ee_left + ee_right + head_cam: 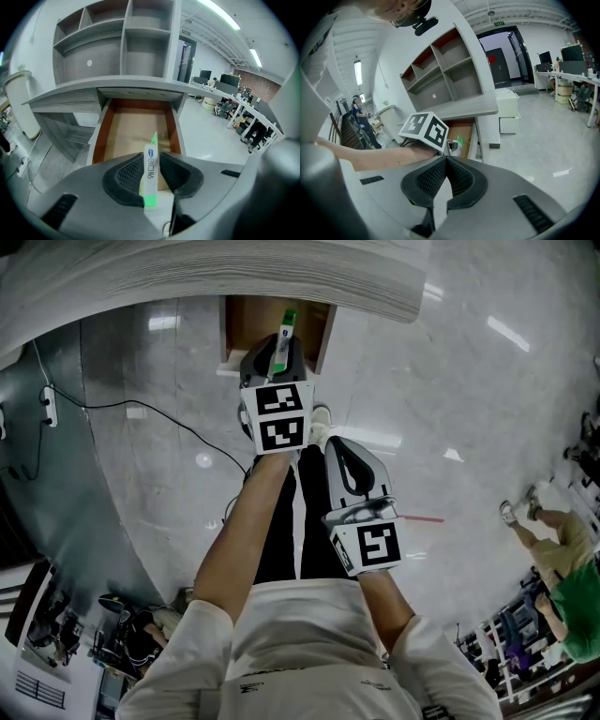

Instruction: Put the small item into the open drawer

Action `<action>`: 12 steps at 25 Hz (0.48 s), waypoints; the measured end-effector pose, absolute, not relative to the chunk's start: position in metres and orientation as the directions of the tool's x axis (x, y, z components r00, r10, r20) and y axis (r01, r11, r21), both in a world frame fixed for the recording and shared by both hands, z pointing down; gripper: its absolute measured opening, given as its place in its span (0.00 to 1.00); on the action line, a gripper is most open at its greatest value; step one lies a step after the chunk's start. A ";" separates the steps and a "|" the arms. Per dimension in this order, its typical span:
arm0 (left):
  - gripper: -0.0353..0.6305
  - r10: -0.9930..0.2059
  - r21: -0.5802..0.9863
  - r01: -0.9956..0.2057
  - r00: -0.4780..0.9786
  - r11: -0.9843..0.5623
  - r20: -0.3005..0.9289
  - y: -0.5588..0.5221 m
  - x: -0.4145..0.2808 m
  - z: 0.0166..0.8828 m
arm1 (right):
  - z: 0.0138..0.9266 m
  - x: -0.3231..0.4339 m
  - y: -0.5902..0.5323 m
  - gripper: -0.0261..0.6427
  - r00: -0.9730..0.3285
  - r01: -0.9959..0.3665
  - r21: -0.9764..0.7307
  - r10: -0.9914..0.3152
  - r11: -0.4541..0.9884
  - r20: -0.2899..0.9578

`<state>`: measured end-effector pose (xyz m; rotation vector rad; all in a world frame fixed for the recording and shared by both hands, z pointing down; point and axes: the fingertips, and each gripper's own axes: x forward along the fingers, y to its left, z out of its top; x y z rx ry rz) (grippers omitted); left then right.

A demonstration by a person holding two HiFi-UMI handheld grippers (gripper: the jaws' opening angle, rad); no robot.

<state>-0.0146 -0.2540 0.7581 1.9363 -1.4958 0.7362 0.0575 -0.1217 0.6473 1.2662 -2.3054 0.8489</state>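
The small item (pixel 287 322) is a slim white box with green ends. My left gripper (pixel 275 351) is shut on it and holds it upright just in front of the open drawer (pixel 242 329). In the left gripper view the item (pixel 150 176) stands pinched between the two black pads (pixel 129 176), with its tip over the drawer's front edge. The drawer (pixel 136 124) has a brown, bare inside. My right gripper (pixel 335 446) hangs lower and nearer to me, shut on nothing. In its own view the right gripper (pixel 446 161) looks toward the left gripper's marker cube (pixel 426 129) and the drawer (pixel 464 129).
The drawer sits under a grey desk top (pixel 108 84) with open shelves (pixel 140 42) above. A power strip and black cable (pixel 47 404) lie on the floor at left. A white pedestal cabinet (pixel 506 110) stands to the right of the desk. A person (pixel 567 554) is at far right.
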 end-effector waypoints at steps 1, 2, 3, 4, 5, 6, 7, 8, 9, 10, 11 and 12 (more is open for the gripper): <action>0.21 -0.655 0.108 -0.973 0.219 -0.206 0.723 -0.253 -0.015 0.756 | 0.646 0.058 -0.121 0.08 -0.523 -0.851 -0.324 -0.627 0.412 0.578; 0.21 -0.658 0.106 -0.973 0.219 -0.207 0.720 -0.253 -0.015 0.753 | 0.644 0.058 -0.120 0.08 -0.521 -0.853 -0.322 -0.630 0.411 0.576; 0.21 -0.662 0.105 -0.972 0.219 -0.208 0.717 -0.252 -0.014 0.750 | 0.642 0.058 -0.120 0.08 -0.519 -0.854 -0.321 -0.634 0.409 0.573; 0.21 -0.665 0.106 -0.972 0.220 -0.208 0.714 -0.251 -0.014 0.747 | 0.640 0.059 -0.119 0.08 -0.516 -0.856 -0.318 -0.639 0.408 0.570; 0.20 -0.669 0.109 -0.972 0.221 -0.206 0.710 -0.250 -0.014 0.743 | 0.638 0.060 -0.118 0.08 -0.514 -0.857 -0.315 -0.643 0.407 0.568; 0.20 -0.673 0.113 -0.973 0.222 -0.203 0.706 -0.249 -0.014 0.739 | 0.635 0.060 -0.116 0.08 -0.511 -0.859 -0.312 -0.647 0.406 0.566; 0.20 -0.676 0.115 -0.973 0.222 -0.200 0.702 -0.247 -0.014 0.735 | 0.633 0.061 -0.115 0.08 -0.509 -0.860 -0.308 -0.650 0.406 0.564; 0.19 -0.680 0.115 -0.973 0.222 -0.199 0.699 -0.245 -0.015 0.730 | 0.630 0.062 -0.114 0.08 -0.506 -0.862 -0.305 -0.654 0.404 0.562; 0.18 -0.683 0.115 -0.973 0.221 -0.198 0.696 -0.242 -0.016 0.726 | 0.627 0.062 -0.112 0.08 -0.502 -0.865 -0.301 -0.659 0.402 0.561; 0.17 -0.686 0.116 -0.973 0.222 -0.197 0.693 -0.240 -0.017 0.721 | 0.623 0.063 -0.110 0.08 -0.497 -0.867 -0.297 -0.663 0.400 0.559; 0.17 -0.689 0.118 -0.973 0.223 -0.197 0.690 -0.237 -0.018 0.715 | 0.619 0.063 -0.108 0.08 -0.493 -0.870 -0.293 -0.668 0.398 0.558; 0.16 -0.690 0.120 -0.973 0.224 -0.197 0.688 -0.234 -0.019 0.709 | 0.614 0.063 -0.106 0.08 -0.489 -0.872 -0.289 -0.672 0.395 0.556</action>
